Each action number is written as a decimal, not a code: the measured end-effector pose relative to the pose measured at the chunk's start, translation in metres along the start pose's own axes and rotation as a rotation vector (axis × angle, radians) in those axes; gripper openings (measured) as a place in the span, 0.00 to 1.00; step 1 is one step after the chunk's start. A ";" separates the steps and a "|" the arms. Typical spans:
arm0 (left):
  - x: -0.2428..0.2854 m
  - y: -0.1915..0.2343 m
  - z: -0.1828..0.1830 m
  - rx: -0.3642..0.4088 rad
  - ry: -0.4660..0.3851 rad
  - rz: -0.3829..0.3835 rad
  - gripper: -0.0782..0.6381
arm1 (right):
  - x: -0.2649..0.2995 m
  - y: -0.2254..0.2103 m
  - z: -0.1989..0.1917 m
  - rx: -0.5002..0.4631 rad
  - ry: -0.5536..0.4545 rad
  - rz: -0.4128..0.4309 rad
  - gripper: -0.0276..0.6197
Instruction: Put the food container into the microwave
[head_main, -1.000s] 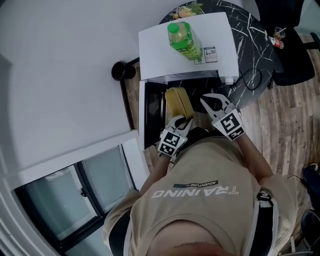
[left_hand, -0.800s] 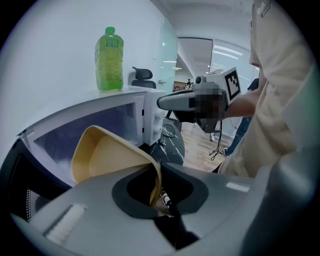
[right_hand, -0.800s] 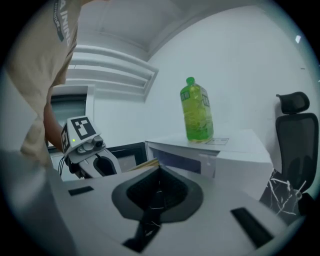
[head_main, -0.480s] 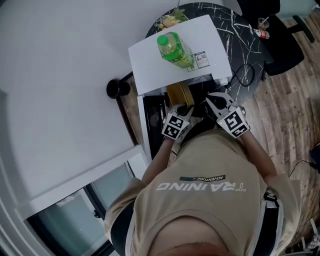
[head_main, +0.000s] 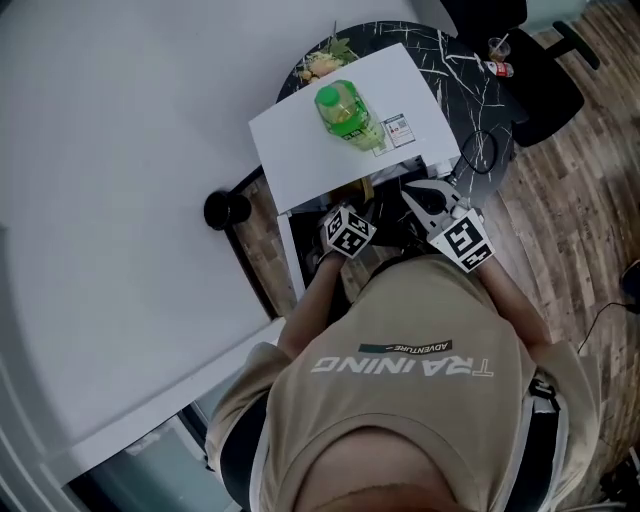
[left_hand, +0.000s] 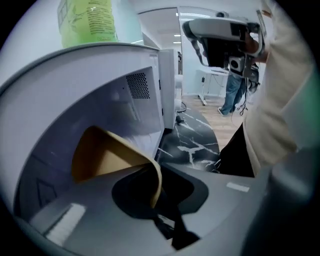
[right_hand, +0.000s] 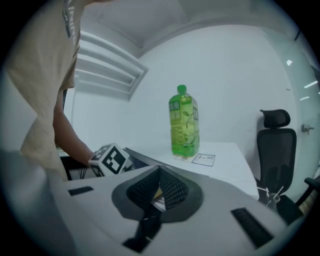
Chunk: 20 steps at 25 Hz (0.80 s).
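Note:
The food container (left_hand: 107, 157) is a tan tub, tilted, inside the white microwave's (head_main: 350, 120) cavity. My left gripper (left_hand: 157, 185) is shut on its near rim, with the wall pinched between the jaws. In the head view my left gripper (head_main: 362, 205) reaches into the opening, and the microwave's top hides most of the container. My right gripper (head_main: 418, 192) hovers at the right side of the opening, in front of the microwave. In its own view the right gripper (right_hand: 159, 172) has its ribbed pads met at the tips with nothing held.
A green drink bottle (head_main: 345, 112) stands on the microwave's top, also visible as the bottle (right_hand: 184, 122). The microwave sits on a round black marble table (head_main: 480, 90). A black office chair (head_main: 535, 80) is at the right. A black round stand (head_main: 222, 208) is on the floor at the left.
My left gripper has pushed forward with the container, which went from in front of the open door into the cavity. The right gripper stayed beside the opening.

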<state>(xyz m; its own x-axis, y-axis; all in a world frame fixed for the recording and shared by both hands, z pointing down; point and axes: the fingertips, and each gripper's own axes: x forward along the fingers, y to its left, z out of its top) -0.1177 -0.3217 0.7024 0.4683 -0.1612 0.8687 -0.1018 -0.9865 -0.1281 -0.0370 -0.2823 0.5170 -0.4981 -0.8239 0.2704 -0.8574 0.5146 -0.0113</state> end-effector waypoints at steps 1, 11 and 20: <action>0.004 0.005 -0.001 0.046 0.011 0.013 0.16 | 0.001 -0.001 0.002 0.012 -0.005 -0.009 0.06; 0.039 0.037 0.011 0.258 0.070 0.050 0.17 | -0.005 -0.004 -0.006 0.034 0.027 -0.094 0.06; 0.062 0.049 0.016 0.354 0.123 0.077 0.17 | -0.018 -0.007 -0.015 0.055 0.051 -0.138 0.06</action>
<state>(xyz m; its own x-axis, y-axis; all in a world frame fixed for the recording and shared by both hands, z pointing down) -0.0795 -0.3808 0.7418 0.3599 -0.2520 0.8983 0.1868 -0.9239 -0.3340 -0.0203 -0.2674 0.5271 -0.3689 -0.8720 0.3219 -0.9238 0.3823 -0.0232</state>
